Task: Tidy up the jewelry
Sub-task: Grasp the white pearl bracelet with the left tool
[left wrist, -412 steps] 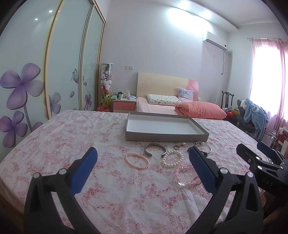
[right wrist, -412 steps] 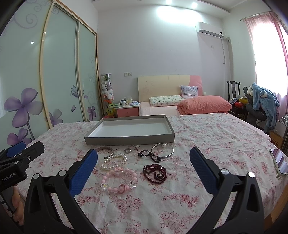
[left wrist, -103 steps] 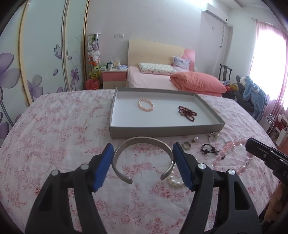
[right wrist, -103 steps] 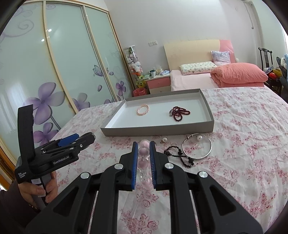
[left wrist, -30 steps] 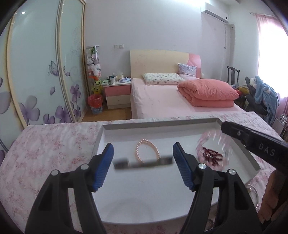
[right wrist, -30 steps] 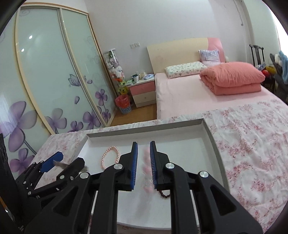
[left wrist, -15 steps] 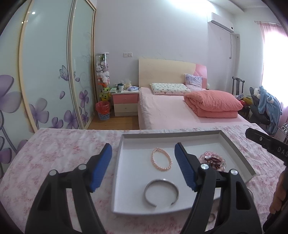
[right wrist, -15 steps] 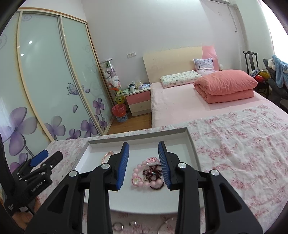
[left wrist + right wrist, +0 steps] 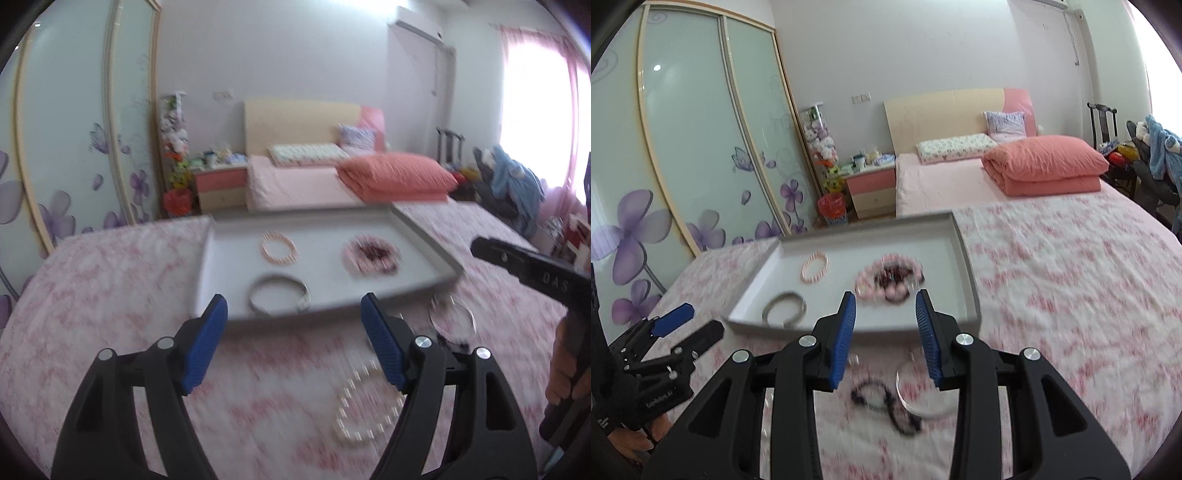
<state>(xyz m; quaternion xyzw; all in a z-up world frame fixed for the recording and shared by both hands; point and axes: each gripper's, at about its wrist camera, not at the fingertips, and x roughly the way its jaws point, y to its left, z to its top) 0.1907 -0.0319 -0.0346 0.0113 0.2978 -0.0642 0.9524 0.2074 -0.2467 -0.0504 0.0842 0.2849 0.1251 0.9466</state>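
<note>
Grey tray (image 9: pixel 964 258) sits mid-frame on the floral bedspread (image 9: pixel 1071 280), holding a pink pearl bracelet (image 9: pixel 814 266), a silver cuff (image 9: pixel 784 309) and a pink bead bracelet (image 9: pixel 886 280) over dark red beads (image 9: pixel 894 275); left gripper (image 9: pixel 293 341) spread wide, empty; right gripper (image 9: pixel 885 332) parted, empty; white pearl bracelet (image 9: pixel 365 404) lower right on the bedspread.

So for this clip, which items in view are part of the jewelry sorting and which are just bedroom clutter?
Part of the job:
- gray tray
- pink pearl bracelet
- silver cuff
- pink bead bracelet
- white pearl bracelet
- black bead strand
- thin silver bangle

Just lying about:
- folded coral quilt
- nightstand
- red bin
</note>
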